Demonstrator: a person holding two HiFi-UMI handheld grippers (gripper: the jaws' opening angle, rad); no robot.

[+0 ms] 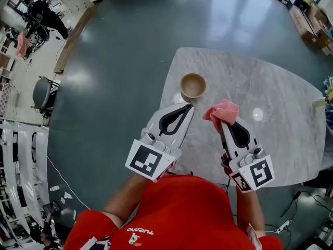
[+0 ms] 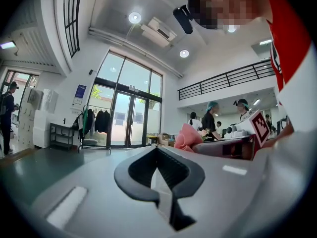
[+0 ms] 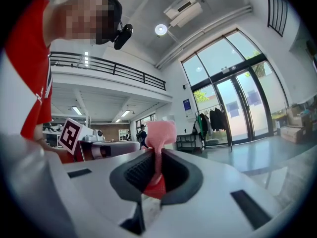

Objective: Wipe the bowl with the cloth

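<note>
A: Ok, head view: bowl (image 1: pixel 193 85) upright on the marble table (image 1: pixel 281 92), nr its left edge, looks empty inside

B: And the cloth?

A: Pink cloth (image 1: pixel 222 111) bunched at the tip of the right gripper (image 1: pixel 221 123), jaws pinched tight on it. Right gripper view shows a fold running down btw the pads, rest flopping out above

B: Other one?

A: The left gripper (image 1: pixel 189 107) is closed right up, nothing in it. Tip just short of the bowl, not touching

B: So nobody's got the bowl?

A: No, it stands free. Cloth's to its right & apart from it

B: Progress?

A: Cloth's in the grip, that's abt all I can credit. No contact btw cloth & bowl, and can't tell if the inside's had any wiping. I'd say the wipe itself is what's left: cloth into the bowl, rub round the inside. Prob steady the rim w/ the left one, which would need those jaws opened first

B: Both over the near side of the table?

A: Yep, side by side, close in front of the person's red shirt (image 1: pixel 182 207)
</note>
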